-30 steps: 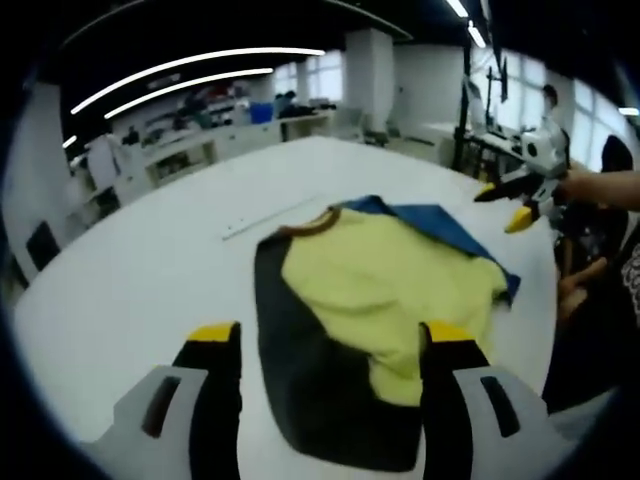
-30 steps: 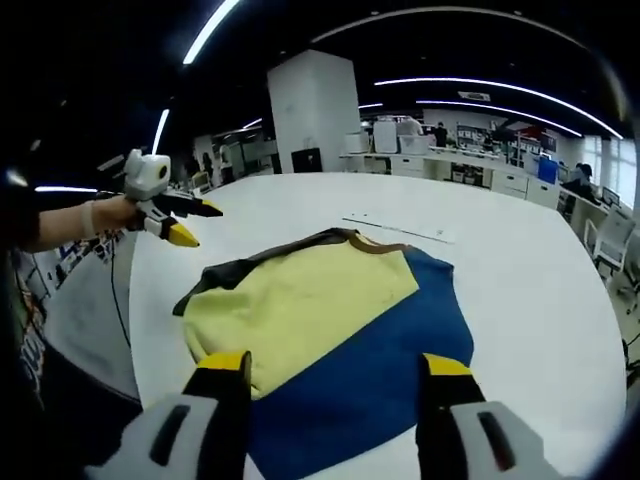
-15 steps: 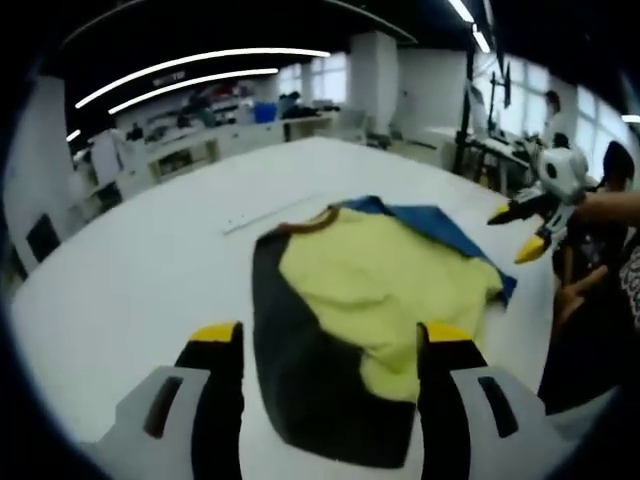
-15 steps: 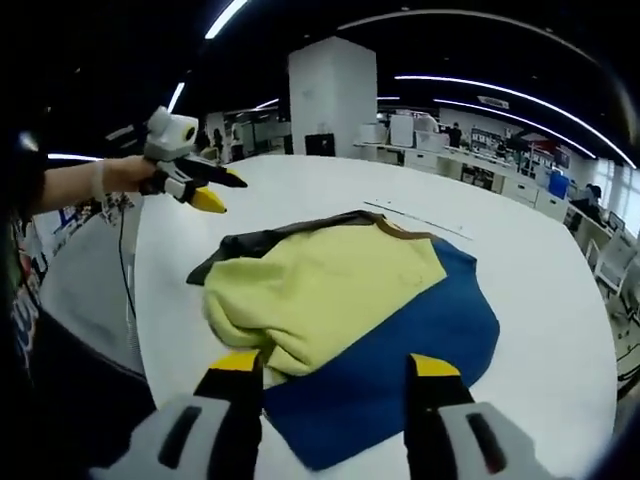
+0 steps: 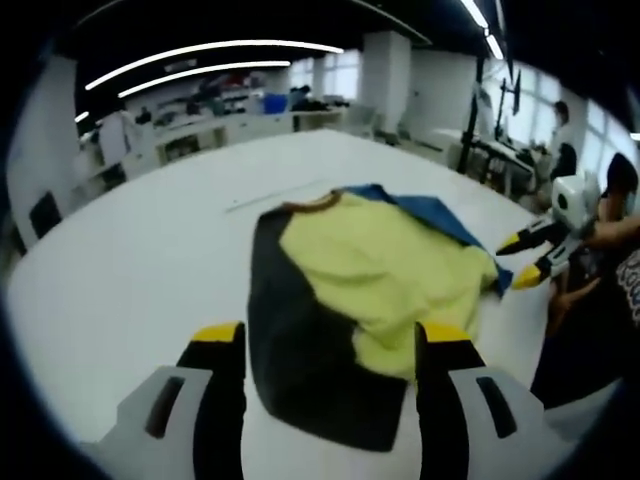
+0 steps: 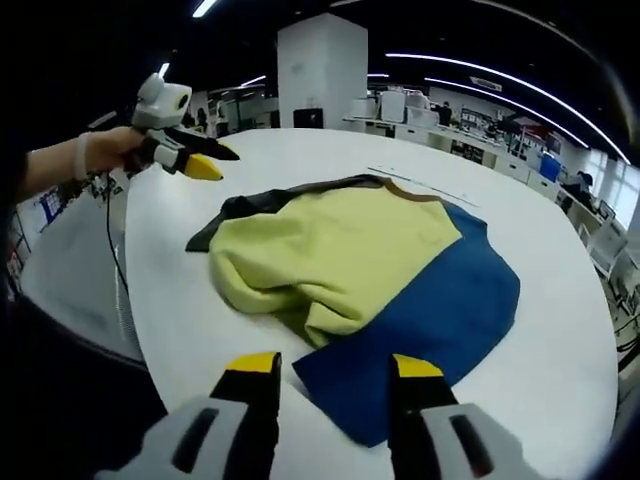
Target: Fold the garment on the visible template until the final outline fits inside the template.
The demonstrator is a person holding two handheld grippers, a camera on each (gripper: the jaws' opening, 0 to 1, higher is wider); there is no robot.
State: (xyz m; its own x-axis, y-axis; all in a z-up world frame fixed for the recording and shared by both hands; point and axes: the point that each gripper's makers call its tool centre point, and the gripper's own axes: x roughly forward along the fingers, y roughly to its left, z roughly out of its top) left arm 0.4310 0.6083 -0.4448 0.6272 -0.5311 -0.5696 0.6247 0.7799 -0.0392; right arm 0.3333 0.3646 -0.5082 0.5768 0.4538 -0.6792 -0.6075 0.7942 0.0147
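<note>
On the white table [image 5: 120,270] the garment [image 5: 370,270] is lying crumpled, and your grippers are both hovering clear of it.

Left gripper view: your left gripper [image 5: 330,345] is sitting over the near edge of the garment with its jaws spread wide and nothing between them. The yellow tips are framing the black panel [image 5: 300,350]. The yellow part [image 5: 390,265] is bunching over the middle, and a blue strip [image 5: 440,215] is peeking out along the far side. A brown collar [image 5: 310,203] is showing at the far end. Your right gripper [image 5: 530,262] is coming in from the right, held in your hand [image 5: 610,232], tips just beside the garment's blue edge but not touching it as far as I can tell.

Right gripper view: your right gripper [image 6: 327,370] is hanging over the near corner of the blue panel [image 6: 440,310], jaws apart, holding nothing. The yellow part [image 6: 330,250] is folding over the blue, and the black [image 6: 240,210] is sticking out at the far left. Your left gripper [image 6: 190,160] is up at the left, well apart from the garment; its jaws look apart and empty.

A thin pale strip [image 6: 420,183] is lying on the table past the collar. No readable writing or brand on the garment or grippers; everything in the background is too blurred to read.
</note>
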